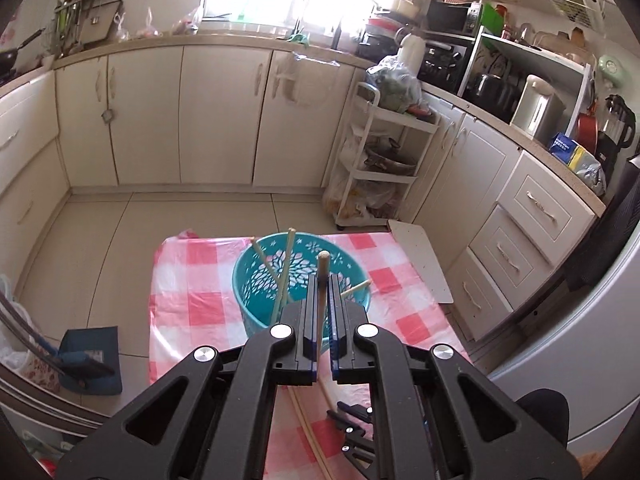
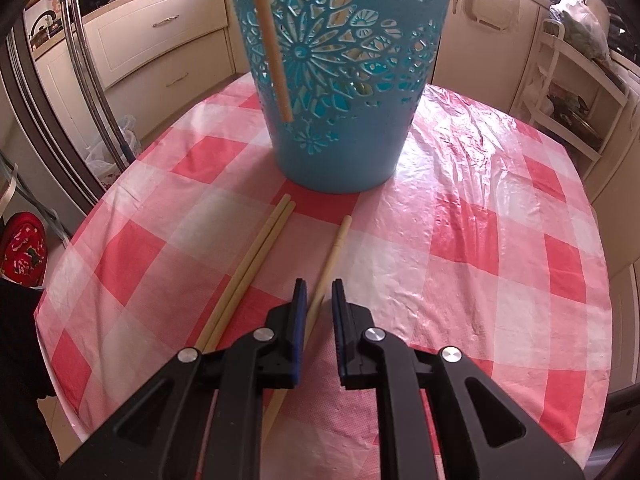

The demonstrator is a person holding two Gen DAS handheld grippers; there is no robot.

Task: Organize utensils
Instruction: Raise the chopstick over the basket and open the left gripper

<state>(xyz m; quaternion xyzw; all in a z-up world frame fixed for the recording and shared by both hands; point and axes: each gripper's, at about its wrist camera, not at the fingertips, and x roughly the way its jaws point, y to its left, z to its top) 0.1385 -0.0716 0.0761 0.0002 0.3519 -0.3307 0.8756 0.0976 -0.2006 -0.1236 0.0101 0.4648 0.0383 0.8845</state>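
Observation:
A teal cut-out basket stands on the red-and-white checked table with several chopsticks leaning inside. My left gripper is shut on one wooden chopstick, held upright above the basket's near rim. In the right wrist view the basket is close ahead; the held chopstick hangs in front of it. A pair of chopsticks and a single chopstick lie on the cloth. My right gripper is open, low over the table, its fingers either side of the single chopstick.
A white trolley stands beyond the table by the cabinets. A blue dustpan lies on the floor at left. A fridge is at the right. A white board leans off the table's right edge.

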